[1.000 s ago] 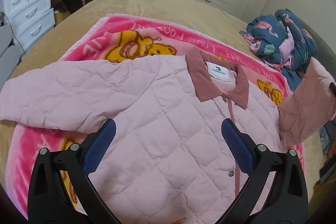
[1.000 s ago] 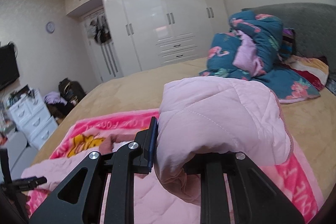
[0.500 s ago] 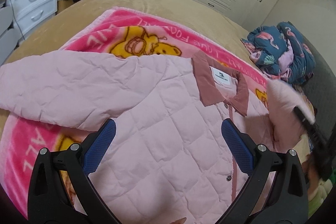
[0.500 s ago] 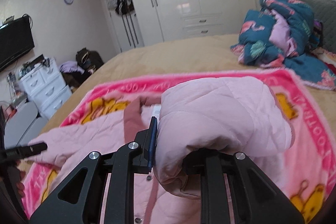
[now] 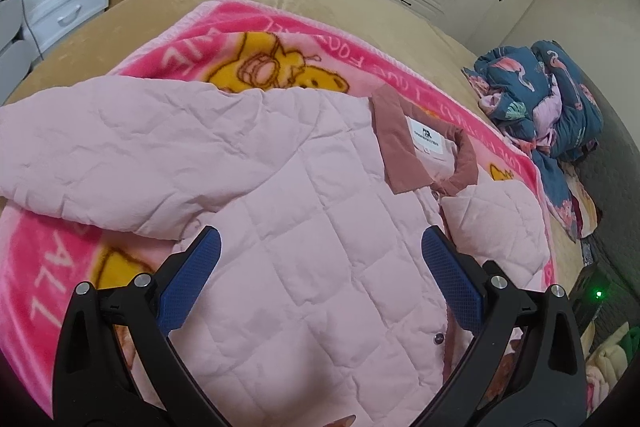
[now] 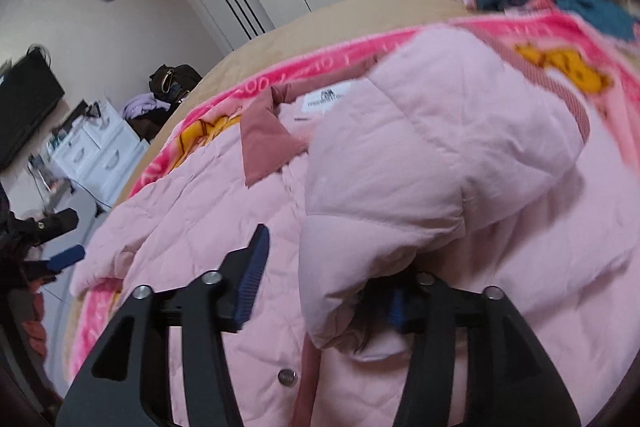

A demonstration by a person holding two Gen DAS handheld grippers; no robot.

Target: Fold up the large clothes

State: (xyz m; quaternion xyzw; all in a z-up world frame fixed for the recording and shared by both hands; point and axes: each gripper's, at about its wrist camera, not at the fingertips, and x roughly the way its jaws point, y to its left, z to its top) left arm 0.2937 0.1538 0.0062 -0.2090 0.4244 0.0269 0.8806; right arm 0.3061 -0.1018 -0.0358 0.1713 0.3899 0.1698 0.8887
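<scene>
Jacket: pink quilted, buttoned, spread front-up on pink blanket mid-bed. Right sleeve, airborne a second ago, now folded across chest; right gripper jaws parting, cuff draped over one. Left gripper jaws spread, empty. Left sleeve unfolded.

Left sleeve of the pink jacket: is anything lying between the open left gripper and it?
Nothing visible does. The left gripper hangs open above the jacket front, and the left sleeve lies spread out on the pink blanket with nothing on it.
</scene>
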